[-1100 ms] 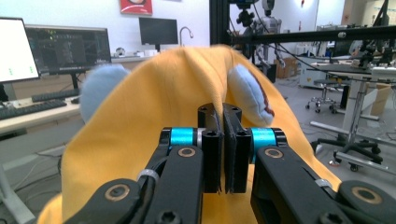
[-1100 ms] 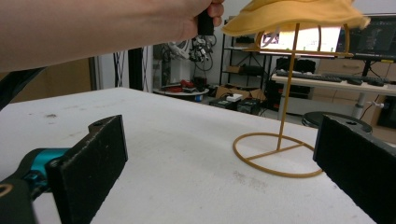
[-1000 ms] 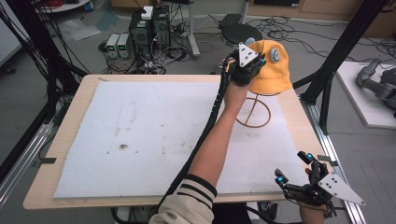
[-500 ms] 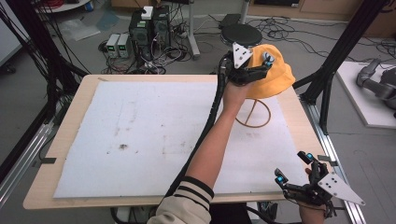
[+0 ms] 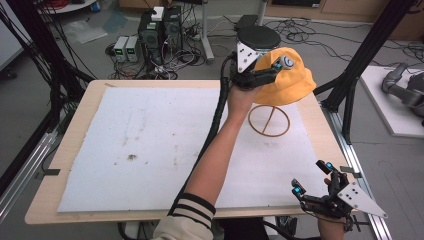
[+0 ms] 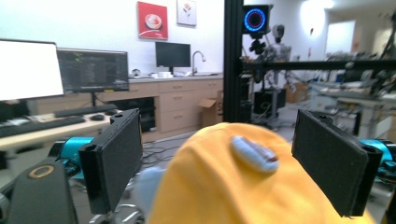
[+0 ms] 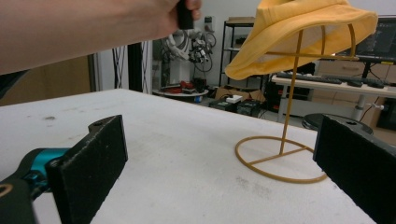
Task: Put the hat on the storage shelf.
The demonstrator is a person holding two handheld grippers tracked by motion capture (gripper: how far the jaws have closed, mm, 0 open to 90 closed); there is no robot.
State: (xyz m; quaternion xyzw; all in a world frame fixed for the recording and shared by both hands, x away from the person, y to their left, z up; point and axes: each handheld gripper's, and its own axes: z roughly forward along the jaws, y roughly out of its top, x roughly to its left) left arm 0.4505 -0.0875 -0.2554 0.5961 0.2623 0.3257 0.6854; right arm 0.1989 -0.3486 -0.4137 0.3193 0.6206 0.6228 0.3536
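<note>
While yellow hat [image 5: 292, 80] tops wire stand [image 5: 270, 120], table [image 5: 75, 150] lies bare.

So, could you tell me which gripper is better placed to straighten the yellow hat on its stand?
Left, probably. The left gripper is open right at the yellow hat atop the wire stand; the right gripper idles at the near table edge.

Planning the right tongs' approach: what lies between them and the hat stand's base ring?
Bare white mat between the right tongs and the ring, seen in the right gripper view.
</note>
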